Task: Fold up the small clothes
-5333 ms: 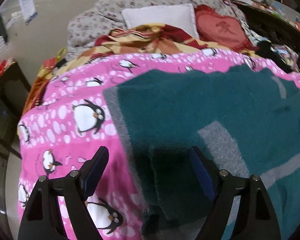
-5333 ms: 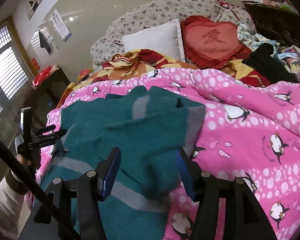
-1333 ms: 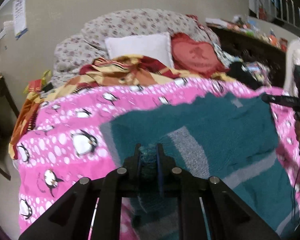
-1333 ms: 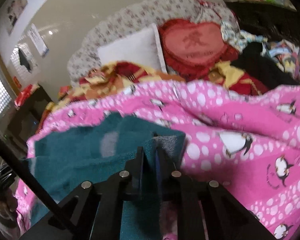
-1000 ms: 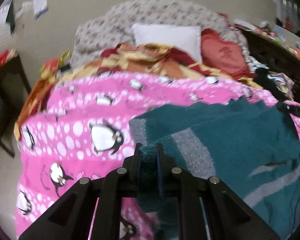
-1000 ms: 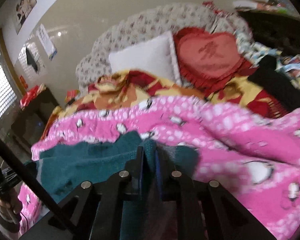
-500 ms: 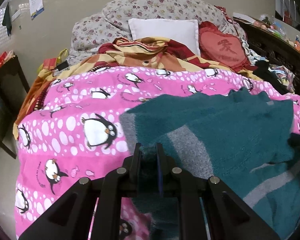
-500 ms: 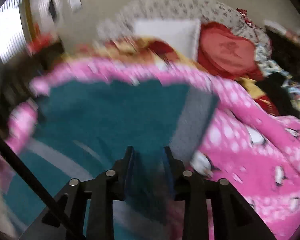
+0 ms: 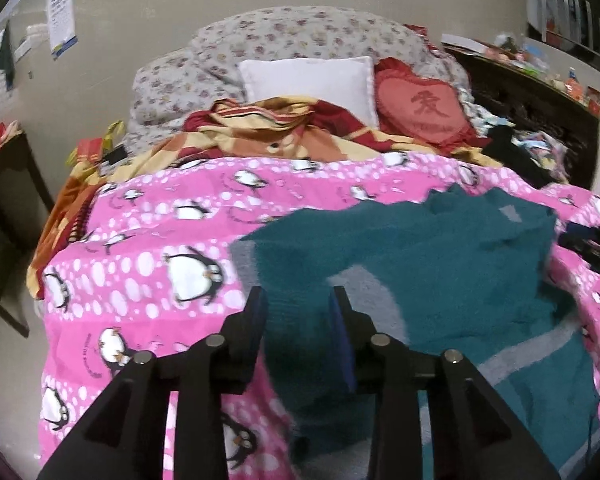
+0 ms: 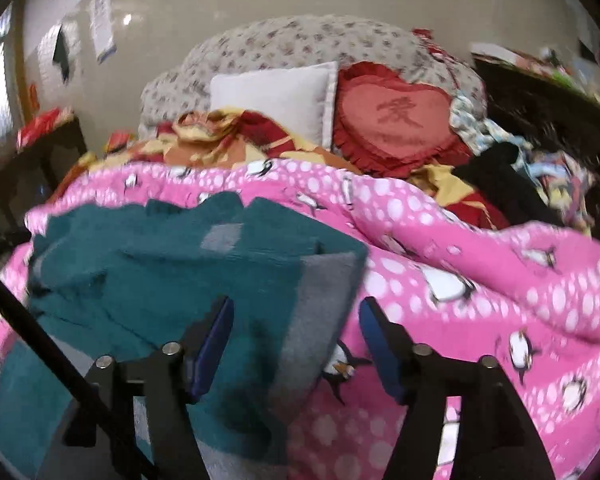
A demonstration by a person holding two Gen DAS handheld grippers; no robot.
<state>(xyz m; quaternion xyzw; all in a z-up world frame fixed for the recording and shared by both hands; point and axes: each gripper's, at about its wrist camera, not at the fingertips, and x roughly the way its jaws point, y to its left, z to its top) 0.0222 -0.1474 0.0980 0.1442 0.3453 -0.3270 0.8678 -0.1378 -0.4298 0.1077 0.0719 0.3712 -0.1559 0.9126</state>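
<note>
A teal knitted garment with grey bands (image 9: 440,264) lies on the pink penguin blanket (image 9: 148,248), folded over on itself. My left gripper (image 9: 298,300) is open, jaws a little apart, just above the garment's near left edge. My right gripper (image 10: 294,312) is open wide above the garment's (image 10: 204,276) grey right edge. Neither holds cloth. The right gripper's tip also shows at the right edge of the left wrist view.
A white pillow (image 9: 308,80), a red heart cushion (image 9: 424,112) and a crumpled red and yellow sheet (image 9: 260,128) lie at the bed's head. Dark clothes (image 10: 504,176) pile at the right. A dark side table (image 9: 4,184) stands at the left.
Both grippers were shut on the garment's edge, carried it toward the head of the bed, and have now opened and let it go. It lies folded.
</note>
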